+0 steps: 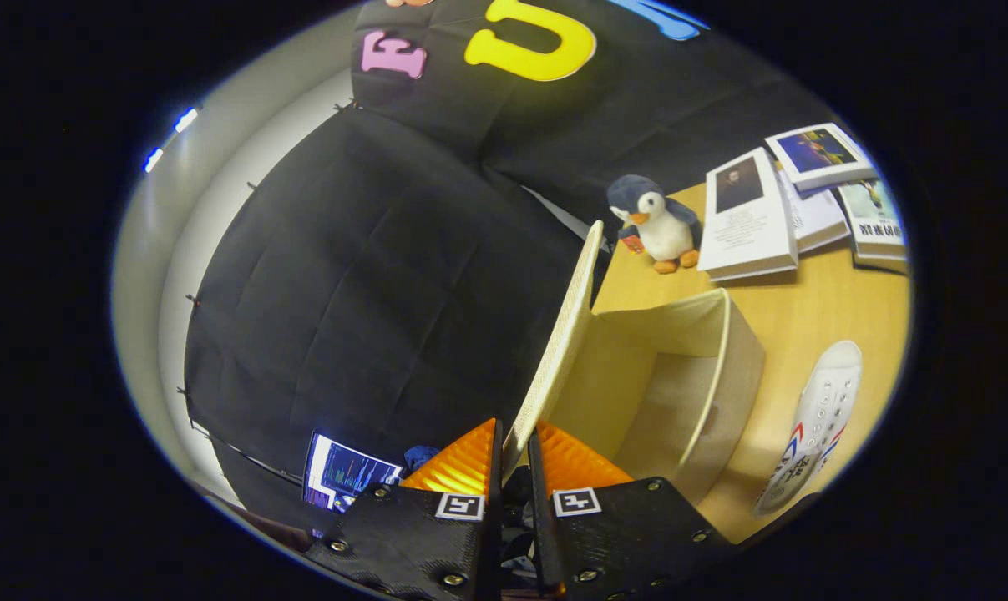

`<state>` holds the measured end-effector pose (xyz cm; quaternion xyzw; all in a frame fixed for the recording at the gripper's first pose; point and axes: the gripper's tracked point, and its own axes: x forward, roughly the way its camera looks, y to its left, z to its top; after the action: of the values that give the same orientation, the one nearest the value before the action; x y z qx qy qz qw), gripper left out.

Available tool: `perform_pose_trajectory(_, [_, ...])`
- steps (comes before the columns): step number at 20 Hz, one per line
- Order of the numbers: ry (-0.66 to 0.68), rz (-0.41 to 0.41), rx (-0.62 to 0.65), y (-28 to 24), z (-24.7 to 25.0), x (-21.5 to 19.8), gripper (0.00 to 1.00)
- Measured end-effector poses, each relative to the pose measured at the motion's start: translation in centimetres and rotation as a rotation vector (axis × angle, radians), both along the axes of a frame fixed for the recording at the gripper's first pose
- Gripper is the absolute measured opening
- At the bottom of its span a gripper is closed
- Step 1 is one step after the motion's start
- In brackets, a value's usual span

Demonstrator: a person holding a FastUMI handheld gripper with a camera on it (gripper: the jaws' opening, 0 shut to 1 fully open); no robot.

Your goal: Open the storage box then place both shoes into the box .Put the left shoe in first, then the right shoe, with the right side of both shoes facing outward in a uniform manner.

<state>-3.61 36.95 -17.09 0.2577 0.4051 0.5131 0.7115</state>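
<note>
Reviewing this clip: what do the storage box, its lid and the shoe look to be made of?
Storage box: seemingly fabric-covered board, matte cream; stiff flat walls, soft sheen-free surface. Lid, pinched between the claw fingers: a thin panel with a woven-looking, textured face, possibly the same cloth. Shoe on the table: white, probably canvas or synthetic, with a smooth rubbery toe cap; hard to tell more.

I see a dim scene overall: the black cloth wall (370,275) swallows most light. Two small bluish-white ceiling lights (169,138) glow at the upper left, slightly smeared. The wooden table (812,309) at the right is the brightest, warmly lit area, and the storage box (679,376) casts a soft shadow on it toward the lower right. The white shoe (812,426) near the right rim looks stretched and soft. Straight lines bow strongly toward the edges. The gripper (516,446), its fingers pinched on the box lid (558,342), is sharp.
</note>
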Motion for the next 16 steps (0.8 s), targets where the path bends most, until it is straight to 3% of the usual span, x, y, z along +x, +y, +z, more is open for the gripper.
perform_pose_trajectory(8, [-0.023, 0.1, 0.04, 8.9, 2.4, -0.9, 0.16])
perform_pose_trajectory(16, [0.003, 0.144, 0.034, 16.8, 1.9, -1.9, 0.16])
